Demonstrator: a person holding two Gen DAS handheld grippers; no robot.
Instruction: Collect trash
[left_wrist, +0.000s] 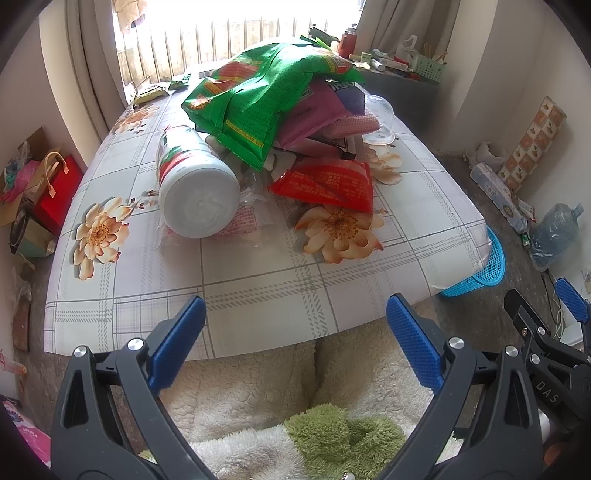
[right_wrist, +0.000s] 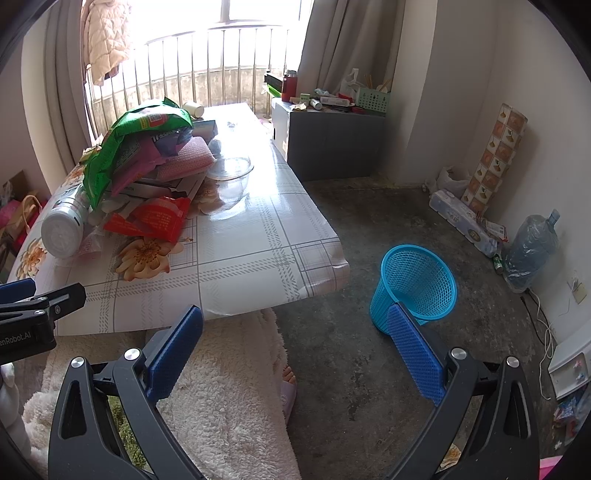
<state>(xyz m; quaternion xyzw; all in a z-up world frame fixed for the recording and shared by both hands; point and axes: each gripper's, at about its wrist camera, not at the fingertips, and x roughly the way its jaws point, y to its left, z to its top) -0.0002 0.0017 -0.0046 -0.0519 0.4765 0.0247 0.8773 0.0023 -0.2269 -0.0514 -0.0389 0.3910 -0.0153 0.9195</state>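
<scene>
well, the trash sits heaped in the middle of the table (left_wrist: 258, 295): a big green bag (left_wrist: 273, 92) on top, pink packets (left_wrist: 314, 118) under it, a red packet (left_wrist: 325, 182) at the front edge of the heap, and a white canister (left_wrist: 195, 188) lying on its side to the left with its base facing the near edge. a clear plastic cup (left_wrist: 380, 118) rests at the heap's right side. all of it lies well ahead of both tongs, none of it touched. the left gripper (left_wrist: 295, 339) hangs over the near table edge, its blue pads wide apart with nothing between them. the right gripper (right_wrist: 295, 343) is off the table's right corner, also spread wide and holding nothing; its right pad overlaps the blue mesh basket (right_wrist: 413, 288) standing on the concrete floor (right_wrist: 351, 369) beside the table. a fluffy white robe (right_wrist: 221, 387) covers the person's lap below both tools.
</scene>
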